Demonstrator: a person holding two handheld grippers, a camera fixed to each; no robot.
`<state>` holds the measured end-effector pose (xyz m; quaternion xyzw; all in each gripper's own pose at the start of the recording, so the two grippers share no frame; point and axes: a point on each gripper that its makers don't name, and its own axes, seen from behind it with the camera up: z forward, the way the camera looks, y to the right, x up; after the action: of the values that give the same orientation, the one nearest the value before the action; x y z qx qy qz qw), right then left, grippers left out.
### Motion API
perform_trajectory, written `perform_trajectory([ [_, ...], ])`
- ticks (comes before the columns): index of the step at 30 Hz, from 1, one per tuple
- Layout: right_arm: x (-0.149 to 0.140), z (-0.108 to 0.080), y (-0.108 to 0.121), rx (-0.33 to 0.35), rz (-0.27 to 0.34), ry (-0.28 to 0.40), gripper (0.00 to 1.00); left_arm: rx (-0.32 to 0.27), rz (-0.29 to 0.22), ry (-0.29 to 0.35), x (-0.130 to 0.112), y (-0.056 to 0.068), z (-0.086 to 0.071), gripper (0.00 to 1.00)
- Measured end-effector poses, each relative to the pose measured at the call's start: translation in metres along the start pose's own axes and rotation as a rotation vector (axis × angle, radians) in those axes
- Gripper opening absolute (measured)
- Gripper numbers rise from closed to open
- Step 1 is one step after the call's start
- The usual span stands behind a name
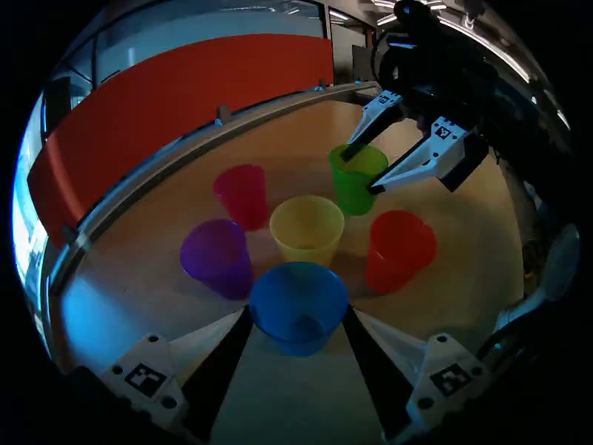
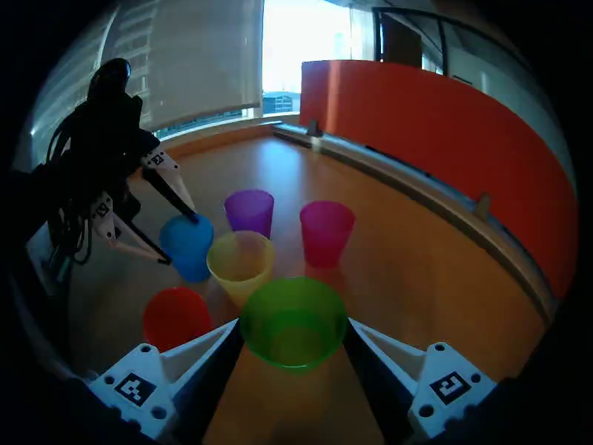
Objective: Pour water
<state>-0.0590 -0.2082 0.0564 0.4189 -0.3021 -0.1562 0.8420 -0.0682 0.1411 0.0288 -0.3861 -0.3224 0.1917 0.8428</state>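
Left gripper: fingers clasp an upright translucent blue plastic cup between them. Right gripper: likewise, a translucent green plastic cup. Pouring apparently unstarted.

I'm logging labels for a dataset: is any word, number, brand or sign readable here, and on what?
No readable words or numbers.
Black-and-white square code tags on the fingers of the left gripper and right gripper: patterns, not text.
The blue cup, green cup and other cups: no print visible.
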Motion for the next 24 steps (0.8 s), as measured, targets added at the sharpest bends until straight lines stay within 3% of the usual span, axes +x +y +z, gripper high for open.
perform_trajectory([
  [24,-0.022,0.012,-0.002,-0.003,0.022,-0.03,0.95,-0.011,0.002,0.004,-0.014,0.002,0.002,0.87],
])
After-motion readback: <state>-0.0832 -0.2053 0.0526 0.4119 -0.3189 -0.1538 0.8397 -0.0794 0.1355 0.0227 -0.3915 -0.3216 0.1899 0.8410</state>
